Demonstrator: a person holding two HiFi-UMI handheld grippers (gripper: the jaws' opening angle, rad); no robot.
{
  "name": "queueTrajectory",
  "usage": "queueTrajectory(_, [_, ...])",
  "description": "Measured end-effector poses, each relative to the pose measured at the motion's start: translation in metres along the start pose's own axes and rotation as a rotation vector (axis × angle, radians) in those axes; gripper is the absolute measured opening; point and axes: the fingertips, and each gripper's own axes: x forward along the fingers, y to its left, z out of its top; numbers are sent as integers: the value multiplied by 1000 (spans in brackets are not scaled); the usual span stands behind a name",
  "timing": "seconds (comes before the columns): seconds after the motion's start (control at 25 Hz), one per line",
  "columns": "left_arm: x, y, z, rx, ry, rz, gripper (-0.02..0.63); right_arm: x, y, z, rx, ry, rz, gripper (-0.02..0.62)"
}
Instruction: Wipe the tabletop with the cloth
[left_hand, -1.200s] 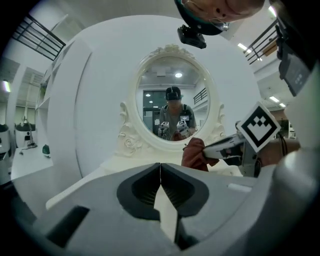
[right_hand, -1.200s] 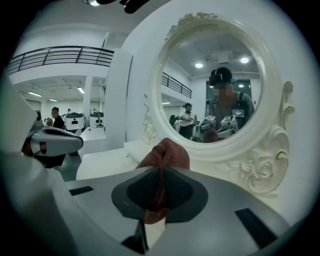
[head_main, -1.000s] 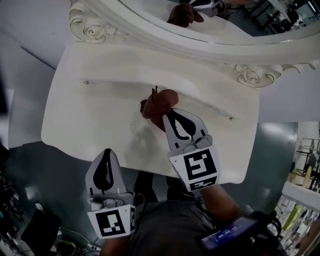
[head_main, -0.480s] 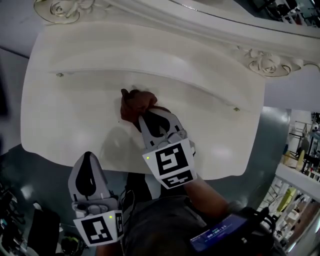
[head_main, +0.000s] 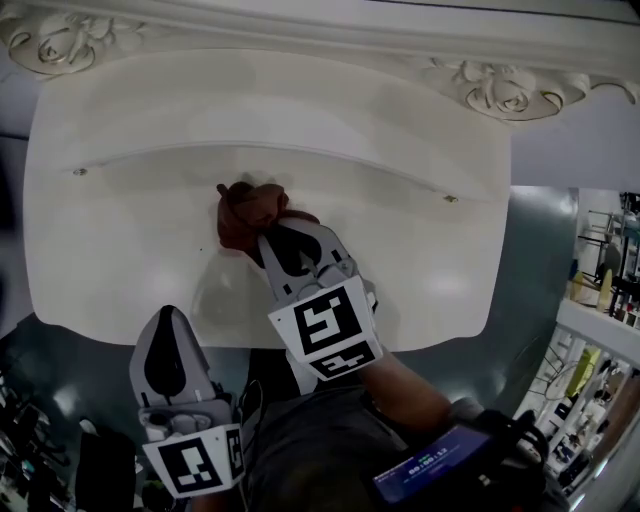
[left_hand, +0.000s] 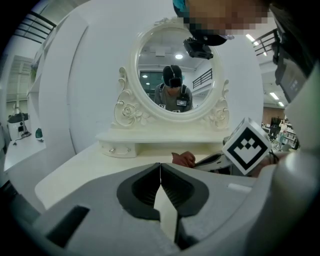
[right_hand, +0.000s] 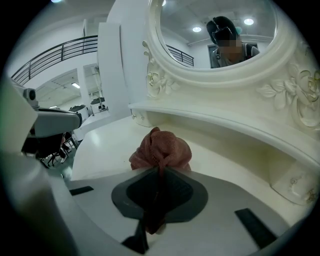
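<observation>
Right tongs (right_hand: 160, 169) are clamped on the cloth (right_hand: 161, 149) — a fold of the reddish-brown fabric is pinched between the 2 jaws, and the rest is bunched in a wad just past the tips. The wad rests on the bench (head_main: 120, 250), left of centre, just in front of the raised ledge (head_main: 300, 152) along the back. The cloth is crumpled, not spread flat.

Left tongs (left_hand: 160, 166) are closed with nothing in them. The jaws meet at the tips, with a thin sliver of gap further back. In the head view they sit at the near-left edge of the bench, tips just overlapping it, well apart from the cloth. Can't tell if they touch the surface.

The right tongs' marker cube (head_main: 325, 328) faces up at the head camera. It also shows at the right of the left gripper view, with the cloth just beside it.

The bench is a cream vanity with a glossy top. An oval mirror (left_hand: 175, 75) in a carved frame with rose ornaments stands behind the ledge, and there are 2 small knobs (head_main: 79, 171) on the ledge front, 1 toward each end. The mirror reflects a person wearing a head rig. The floor (head_main: 530, 280) around the bench is dark grey-green.
</observation>
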Motion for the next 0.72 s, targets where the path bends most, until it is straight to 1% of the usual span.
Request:
queueTrajectory(0.28, [7, -28, 9, 39, 3, -43, 15, -19, -24, -13, 42, -3, -32, 35])
queueTrajectory(0.72, [26, -93, 22, 107, 0, -137, 15, -57, -79, -42, 123, -17, -105, 35])
